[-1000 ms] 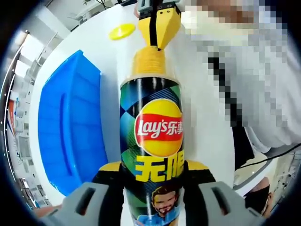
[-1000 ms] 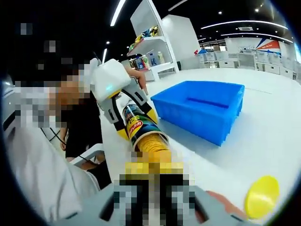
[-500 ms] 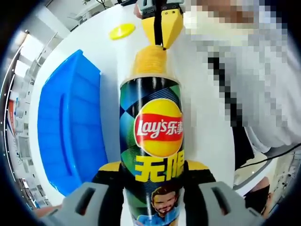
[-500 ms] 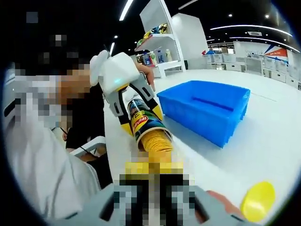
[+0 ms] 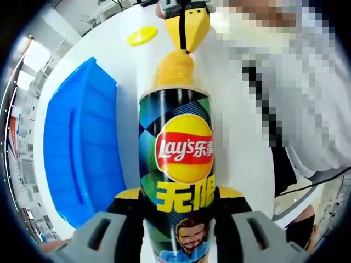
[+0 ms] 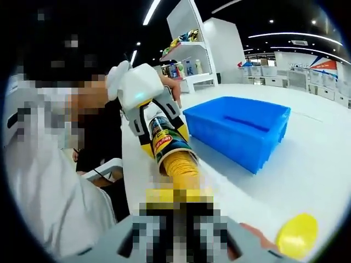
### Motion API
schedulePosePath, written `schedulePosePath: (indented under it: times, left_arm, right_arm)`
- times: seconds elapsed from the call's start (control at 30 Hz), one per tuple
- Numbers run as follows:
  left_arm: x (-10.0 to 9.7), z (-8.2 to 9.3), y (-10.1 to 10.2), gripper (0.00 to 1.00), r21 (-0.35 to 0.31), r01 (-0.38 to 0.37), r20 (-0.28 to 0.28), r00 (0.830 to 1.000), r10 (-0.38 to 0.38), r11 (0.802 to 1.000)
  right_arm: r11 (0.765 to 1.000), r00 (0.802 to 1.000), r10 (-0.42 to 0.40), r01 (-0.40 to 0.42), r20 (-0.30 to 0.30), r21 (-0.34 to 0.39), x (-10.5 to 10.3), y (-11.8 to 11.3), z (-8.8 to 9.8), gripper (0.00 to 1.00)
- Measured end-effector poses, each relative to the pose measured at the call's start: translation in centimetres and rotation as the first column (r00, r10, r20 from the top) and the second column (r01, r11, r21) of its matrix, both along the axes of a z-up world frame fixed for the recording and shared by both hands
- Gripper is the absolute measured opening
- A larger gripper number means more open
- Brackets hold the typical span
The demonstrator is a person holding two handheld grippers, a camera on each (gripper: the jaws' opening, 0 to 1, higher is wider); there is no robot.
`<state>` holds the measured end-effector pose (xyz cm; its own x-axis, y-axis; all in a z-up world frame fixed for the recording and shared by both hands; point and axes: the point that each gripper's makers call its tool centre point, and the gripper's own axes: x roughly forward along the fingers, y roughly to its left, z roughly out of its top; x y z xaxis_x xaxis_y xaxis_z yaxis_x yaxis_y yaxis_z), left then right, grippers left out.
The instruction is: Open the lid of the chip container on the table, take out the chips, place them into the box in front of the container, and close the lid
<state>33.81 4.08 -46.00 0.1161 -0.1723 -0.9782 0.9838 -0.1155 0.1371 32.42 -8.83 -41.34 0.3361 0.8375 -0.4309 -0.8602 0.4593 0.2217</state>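
Two claws share the chip container: the left claw clamps its body. At twelve o'clock, along the container's long axis, the right claw pinches the chips. The blue box lies at nine.

Lay's branding on the chip container I'm holding

In my left gripper view the chip container carries a red and yellow roundel reading "Lay's" in white script, followed by 2 Chinese characters, 乐事. Below it I read 2 large yellow characters, 无限. In my right gripper view the same container shows its red logo patch, too small and tilted for me to read. Signs on the far wall there are too blurred to make out.
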Motion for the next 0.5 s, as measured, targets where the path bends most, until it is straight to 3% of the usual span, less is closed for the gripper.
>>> schedulePosePath:
  times: [0.07, 0.3, 0.5]
  left_arm:
    - [0.0, 0.0, 0.0, 0.50, 0.000, -0.001, 0.000, 1.000, 0.001, 1.000]
    - [0.0, -0.1, 0.0, 0.51, 0.000, -0.003, -0.004, 1.000, 0.003, 1.000]
    - [0.1, -0.2, -0.1, 0.51, -0.001, -0.002, -0.001, 1.000, 0.002, 1.000]
  right_arm:
    - [0.999, 0.999, -0.033, 0.034, -0.043, 0.003, 0.1, -0.3, -0.1, 0.01]
    - [0.993, 0.991, -0.110, 0.113, -0.074, 0.033, 0.7, -1.2, 0.4, 0.01]
    - [0.990, 0.988, -0.129, 0.133, -0.087, 0.038, 0.9, -1.5, 0.7, 0.00]
